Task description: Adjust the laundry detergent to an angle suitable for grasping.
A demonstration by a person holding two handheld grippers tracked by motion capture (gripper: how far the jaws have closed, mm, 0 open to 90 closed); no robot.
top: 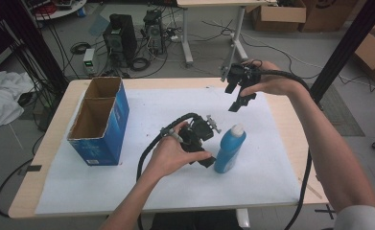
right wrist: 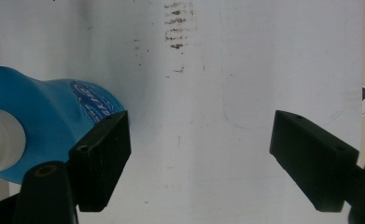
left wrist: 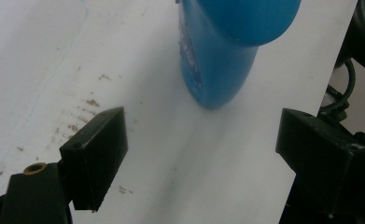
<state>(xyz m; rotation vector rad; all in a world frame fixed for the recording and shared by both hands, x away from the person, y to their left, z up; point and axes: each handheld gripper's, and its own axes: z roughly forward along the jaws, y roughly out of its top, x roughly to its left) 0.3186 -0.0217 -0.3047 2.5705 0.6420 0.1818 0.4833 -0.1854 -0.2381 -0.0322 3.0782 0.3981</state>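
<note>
Blue bottle (left wrist: pixel 220 51) was seen upright at 12 o'clock, just beyond left gripper (left wrist: pixel 201 140), jaws spread wide, nothing held.

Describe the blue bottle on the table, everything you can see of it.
The blue bottle looks like glossy plastic, with a white cap on a narrow neck and a small printed label on its side. It stands upright, cap on, on the white sheet that covers the table, right of the blue cardboard box. The left tool sits low beside it with jaws open; nothing grips the bottle, and whether they touch cannot be told.
</note>
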